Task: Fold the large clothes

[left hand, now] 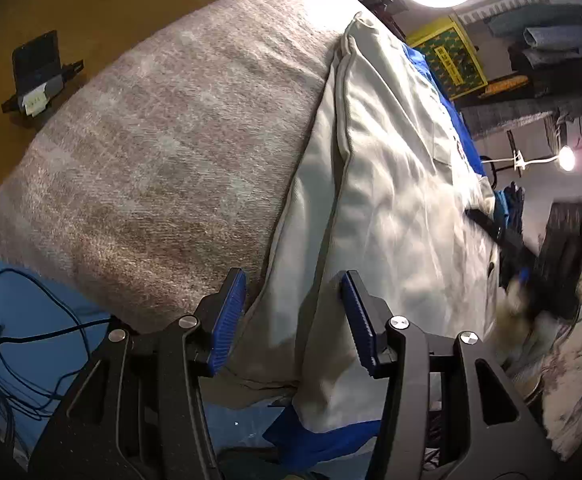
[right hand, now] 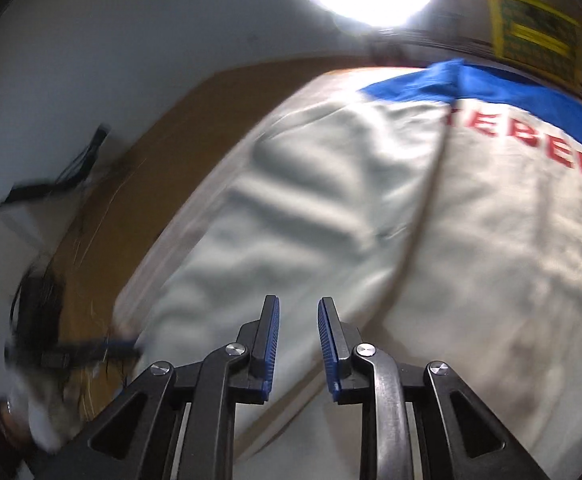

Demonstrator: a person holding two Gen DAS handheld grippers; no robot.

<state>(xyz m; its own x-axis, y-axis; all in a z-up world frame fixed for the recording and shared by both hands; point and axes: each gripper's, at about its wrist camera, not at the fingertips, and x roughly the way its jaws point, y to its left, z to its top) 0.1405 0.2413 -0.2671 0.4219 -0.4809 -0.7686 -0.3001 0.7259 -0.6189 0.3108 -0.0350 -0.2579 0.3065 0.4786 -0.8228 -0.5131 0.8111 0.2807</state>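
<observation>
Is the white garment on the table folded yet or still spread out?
Partly folded: the white garment lies doubled lengthwise, one seamed edge on top.

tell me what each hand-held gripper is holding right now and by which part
Nothing is held. The left hand-held gripper stands open over the white garment's near edge; the right hand-held gripper is open above it, pads clear of the cloth.

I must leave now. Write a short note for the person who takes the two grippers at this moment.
Left gripper: open, over the near edge of the white garment, holding nothing.
Right gripper: open, a narrow gap, nothing between the pads, above the same garment.
Garment: lies on the grey blanket, one side already folded over.
Left to do: the remaining folds.
</observation>
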